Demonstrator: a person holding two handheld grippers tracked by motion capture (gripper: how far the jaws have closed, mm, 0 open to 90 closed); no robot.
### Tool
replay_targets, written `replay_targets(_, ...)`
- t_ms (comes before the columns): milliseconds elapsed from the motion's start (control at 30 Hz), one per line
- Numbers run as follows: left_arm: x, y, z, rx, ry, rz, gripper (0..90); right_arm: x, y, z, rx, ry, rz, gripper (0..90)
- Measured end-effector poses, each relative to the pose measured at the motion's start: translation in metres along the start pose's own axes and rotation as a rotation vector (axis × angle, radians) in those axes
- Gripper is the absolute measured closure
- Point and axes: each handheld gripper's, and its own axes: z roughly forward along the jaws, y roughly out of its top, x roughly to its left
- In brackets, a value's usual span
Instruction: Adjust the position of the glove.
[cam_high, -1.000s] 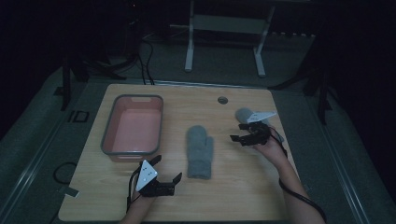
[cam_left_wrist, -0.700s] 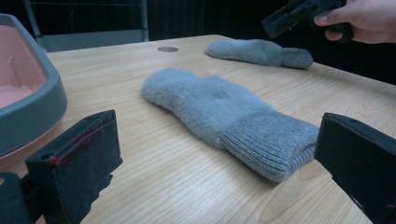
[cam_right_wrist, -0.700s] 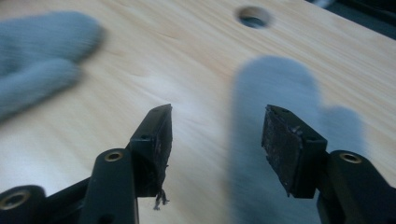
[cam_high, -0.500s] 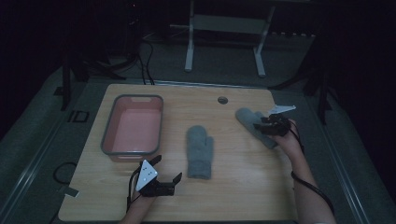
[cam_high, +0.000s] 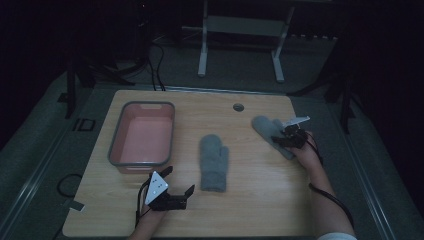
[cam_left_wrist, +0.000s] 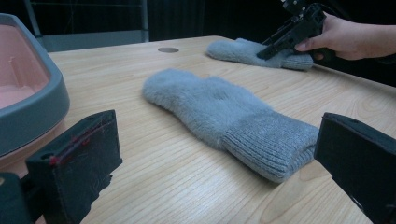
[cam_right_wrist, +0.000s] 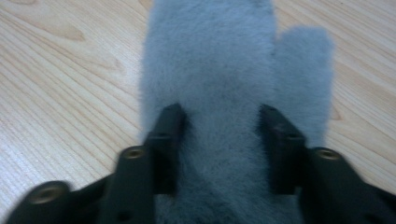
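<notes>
Since the right claw (cam_high: 289, 138) is already down on the far mitten (cam_high: 270, 131) in the high view, the step in hand looks like a pinch-and-lift near the counter's (cam_high: 260, 200) right edge. That mitten's long axis runs diagonally, rounded tip toward the far left and cuff under the hand. The near mitten (cam_high: 214, 161) lies mid-counter, roughly straight, tip away from the person, just right of the pink tub (cam_high: 141, 141). The left claw (cam_high: 167, 191) sits spread wide at the front edge, holding nothing.

From the left gripper view, both its pads are well apart with the near mitten's (cam_left_wrist: 233, 116) cuff pointing back between them, and the right claw (cam_left_wrist: 292, 32) rests on the far mitten (cam_left_wrist: 254, 50).

Over in the right gripper view, the jaws straddle the far mitten (cam_right_wrist: 219, 79), partly open, pressed into the fluff, thumb off to the right. Probably best to close squarely across the width and grab both layers so it doesn't slip.
</notes>
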Motion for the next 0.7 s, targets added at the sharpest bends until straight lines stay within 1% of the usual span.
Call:
replay_targets(67, 0.0, 0.0, 0.0, 0.0, -0.001, 0.0, 0.8, 0.0, -0.001, -0.001, -0.003, 0.003, 0.021, 69.6)
replay_targets(100, 0.0, 0.0, 0.0, 0.0, 0.0, -0.001, 0.8, 0.0, -0.001, -0.002, -0.001, 0.003, 0.038, 72.6)
replay_targets(233, 0.0, 0.0, 0.0, 0.001, 0.0, -0.003, 0.8, 0.004, 0.0, -0.008, -0.012, -0.01, 0.104, 79.5)
replay_targets(300, 0.0, 0.0, 0.0, 0.001, 0.001, -0.002, 0.8, 0.008, 0.0, -0.014, -0.033, -0.014, 0.142, 80.7)
replay_targets(333, 0.0, 0.0, 0.0, 0.001, 0.001, -0.003, 0.8, 0.01, 0.0, -0.015, -0.036, -0.019, 0.149, 80.9)
replay_targets(400, 0.001, 0.0, 0.0, 0.0, -0.001, -0.005, 0.8, 0.016, -0.001, -0.021, -0.038, -0.041, 0.178, 81.1)
replay_targets(533, 0.001, 0.0, 0.0, -0.003, 0.0, -0.008, 0.8, 0.033, -0.002, -0.036, -0.061, -0.07, 0.237, 81.1)
replay_targets(600, 0.0, 0.0, 0.0, -0.002, 0.001, -0.003, 0.8, 0.042, -0.003, -0.043, -0.078, -0.074, 0.233, 81.1)
replay_targets(667, 0.0, 0.0, 0.0, -0.002, 0.001, -0.003, 0.8, 0.05, -0.006, -0.05, -0.084, -0.077, 0.232, 81.3)
replay_targets(700, 0.0, 0.0, 0.0, -0.003, 0.001, -0.005, 0.8, 0.053, -0.007, -0.054, -0.09, -0.075, 0.238, 81.3)
